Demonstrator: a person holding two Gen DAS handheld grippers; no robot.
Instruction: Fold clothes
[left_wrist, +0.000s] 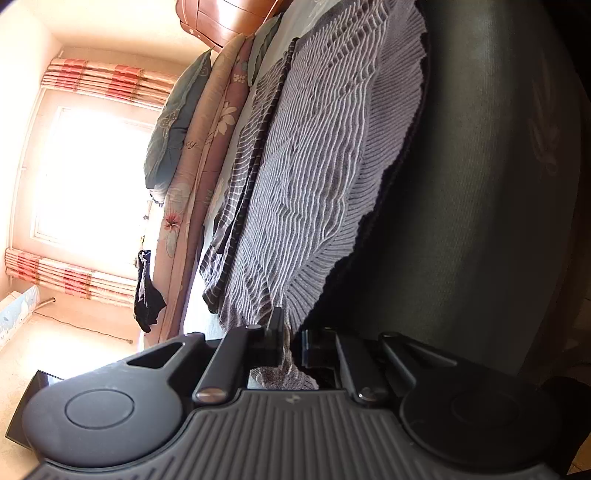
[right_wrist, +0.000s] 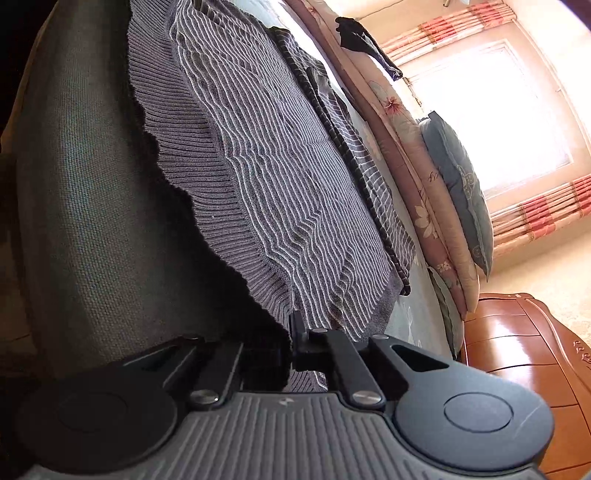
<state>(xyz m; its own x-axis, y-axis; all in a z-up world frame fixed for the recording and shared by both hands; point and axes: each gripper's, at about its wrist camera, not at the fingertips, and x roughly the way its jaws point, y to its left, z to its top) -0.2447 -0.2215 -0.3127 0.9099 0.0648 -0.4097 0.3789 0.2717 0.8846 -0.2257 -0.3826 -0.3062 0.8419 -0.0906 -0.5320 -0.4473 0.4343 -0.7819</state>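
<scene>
- The striped grey sweater (left_wrist: 306, 177) lies flat on the bed (left_wrist: 480, 184), its ribbed hem running along the near edge and its body stretching away toward the far side, where pillows (left_wrist: 173, 122) and a floral quilt (left_wrist: 218, 147) are stacked.
- The left gripper (left_wrist: 291, 332) is pinched tight on 1 corner of the sweater's near edge; knit fabric shows bunched between its jaws and trailing back toward the camera.
- The right gripper (right_wrist: 291, 332) is likewise clamped shut on the opposite near corner of the sweater (right_wrist: 273, 177), with ribbed hem visible between and behind its jaws.
- So the 2 grippers hold the 2 ends of the same near hem, and the whole garment lies ahead of both, away from the person.
- The sweater's long axis runs from the held hem to the far edge, roughly along the line each gripper points.
- Neither hand is clearly nearer to the far edge; both sit at the hem.
- A second striped layer, perhaps a sleeve (left_wrist: 236, 206), lies along the sweater's far side.
- Judged from this, the next move likely carries the hem up and forward over the body; uneven travel would skew the fold.
- A wooden cabinet (right_wrist: 517, 369) stands off to the side, well apart from the cloth.
</scene>
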